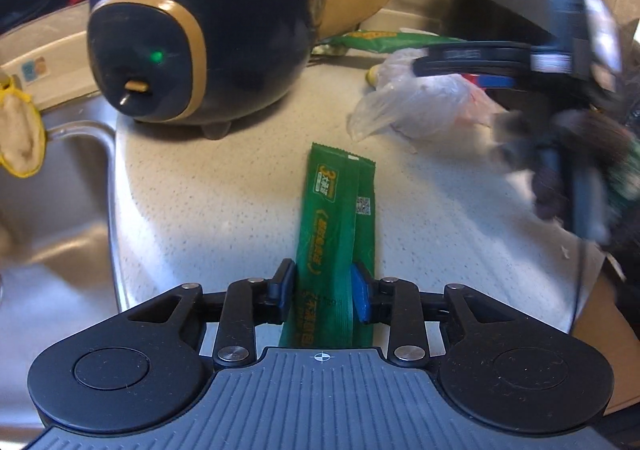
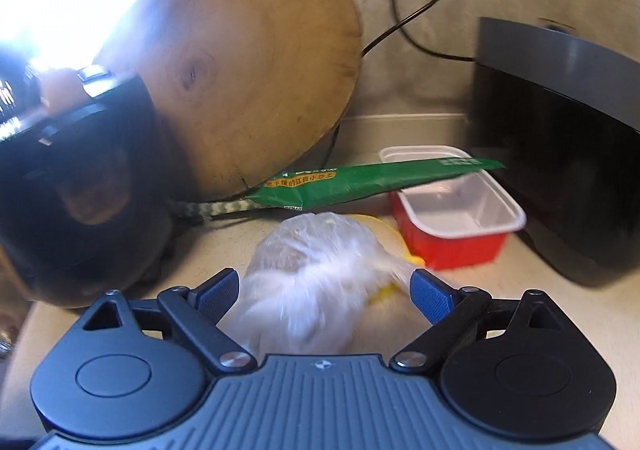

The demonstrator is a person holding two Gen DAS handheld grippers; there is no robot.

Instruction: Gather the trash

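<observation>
The left gripper point(image 1: 322, 292) is pinching the near end of a thin green wrapper point(image 1: 338, 218) on the desk point(image 1: 208, 186); it looks light and slippery. The right gripper point(image 2: 324, 290), jaws wide, is straddling a soft, crumpled plastic bag point(image 2: 312, 274), best gathered at its middle.

My left gripper point(image 1: 323, 292) has a grey ribbed body with a small crosshair mark at its front edge; two round black discs flank it, each with a shallow circular recess; black link arms with silver rivets run forward to the fingers; one pad is black, the other blue point(image 1: 360, 296). My right gripper point(image 2: 323, 290) is built the same way: grey ribbed body, black discs, silver rivets, triangular cut-outs in the outer arms; both its pads are blue and finely textured point(image 2: 430, 296).
</observation>
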